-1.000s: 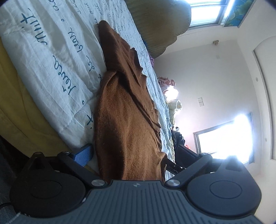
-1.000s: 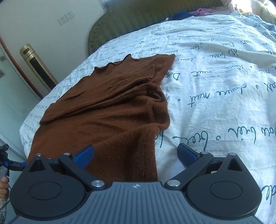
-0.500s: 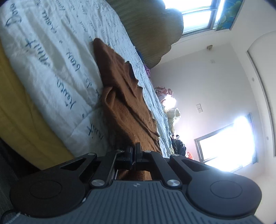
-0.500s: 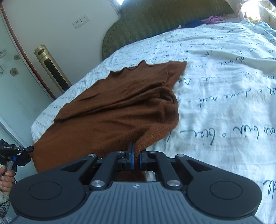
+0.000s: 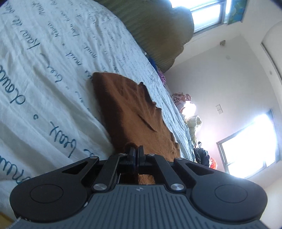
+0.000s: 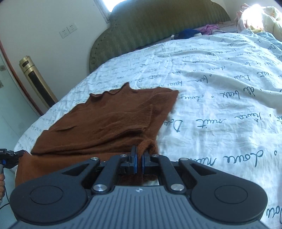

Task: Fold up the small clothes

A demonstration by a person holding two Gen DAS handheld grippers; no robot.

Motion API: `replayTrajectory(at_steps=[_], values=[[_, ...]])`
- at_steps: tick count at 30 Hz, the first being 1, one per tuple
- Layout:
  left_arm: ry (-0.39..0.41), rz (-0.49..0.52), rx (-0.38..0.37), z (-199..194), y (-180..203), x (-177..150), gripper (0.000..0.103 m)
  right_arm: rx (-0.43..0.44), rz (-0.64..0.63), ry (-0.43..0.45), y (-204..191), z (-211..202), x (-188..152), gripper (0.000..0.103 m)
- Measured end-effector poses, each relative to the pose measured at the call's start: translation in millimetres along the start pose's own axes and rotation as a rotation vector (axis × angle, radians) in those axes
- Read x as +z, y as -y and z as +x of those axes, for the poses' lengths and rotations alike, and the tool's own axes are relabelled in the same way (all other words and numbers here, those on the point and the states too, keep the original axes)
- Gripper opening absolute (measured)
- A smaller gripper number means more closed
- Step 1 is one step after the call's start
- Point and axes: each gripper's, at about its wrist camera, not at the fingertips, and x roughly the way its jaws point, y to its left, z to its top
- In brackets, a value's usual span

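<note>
A brown knit sweater (image 6: 109, 123) lies spread on the bed's white script-printed sheet (image 6: 220, 98), its wavy collar toward the headboard and a sleeve folded across its body. My right gripper (image 6: 139, 155) is shut on a bunched edge of the sweater at its near right corner. In the left wrist view the same sweater (image 5: 134, 112) stretches away from me, and my left gripper (image 5: 137, 151) is shut on its near hem. The left gripper (image 6: 12, 155) also shows at the far left of the right wrist view, at the sweater's other near corner.
A green padded headboard (image 6: 158, 30) stands at the far end of the bed. Loose clothes (image 6: 211, 29) and pale bedding (image 6: 264, 15) are heaped at the far right. A gold tower unit (image 6: 37, 82) stands by the wall on the left. A bright window (image 5: 250, 146) glares.
Both grippers went from open to shut on the sweater's near edge. They then moved toward the headboard, carrying the hem over the sweater, which now looks shorter.
</note>
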Motion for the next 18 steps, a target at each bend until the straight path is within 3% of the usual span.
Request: replayTrajectory(at_steps=[1, 3, 5, 7, 8, 10, 11, 12, 16, 18], values=[[-0.01, -0.012, 0.007, 1, -7, -2, 0.001, 0.008, 0.017, -0.001, 3, 1, -2, 0.005], [-0.031, -0.047, -0.024, -3, -18, -9, 0.018, 0.025, 0.052, 0.003, 7, -2, -6, 0.006], [0.001, -0.067, -0.102, -18, -20, -21, 0.056, 0.02, 0.104, -0.023, 10, -8, -7, 0.008], [0.02, -0.038, -0.144, -33, -11, -33, 0.083, -0.011, 0.134, -0.044, 8, -17, -10, 0.01], [0.005, -0.016, -0.16, -37, -5, -40, 0.087, -0.028, 0.121, -0.057, 5, -23, -13, 0.014], [-0.046, 0.008, -0.181, -39, 2, -53, 0.087, -0.032, 0.084, -0.077, -2, -33, -23, 0.031], [-0.074, 0.007, -0.186, -36, 3, -60, 0.087, -0.032, 0.063, -0.113, -6, -35, -29, 0.071], [-0.107, -0.003, -0.191, -32, 2, -66, 0.087, -0.005, 0.027, -0.118, -10, -39, -36, 0.099], [-0.21, -0.016, -0.265, -23, -3, -91, 0.085, -0.005, -0.054, -0.097, -24, -57, -67, 0.103], [-0.26, -0.036, -0.305, -25, -7, -104, 0.084, 0.004, -0.036, -0.078, -24, -67, -80, 0.103]])
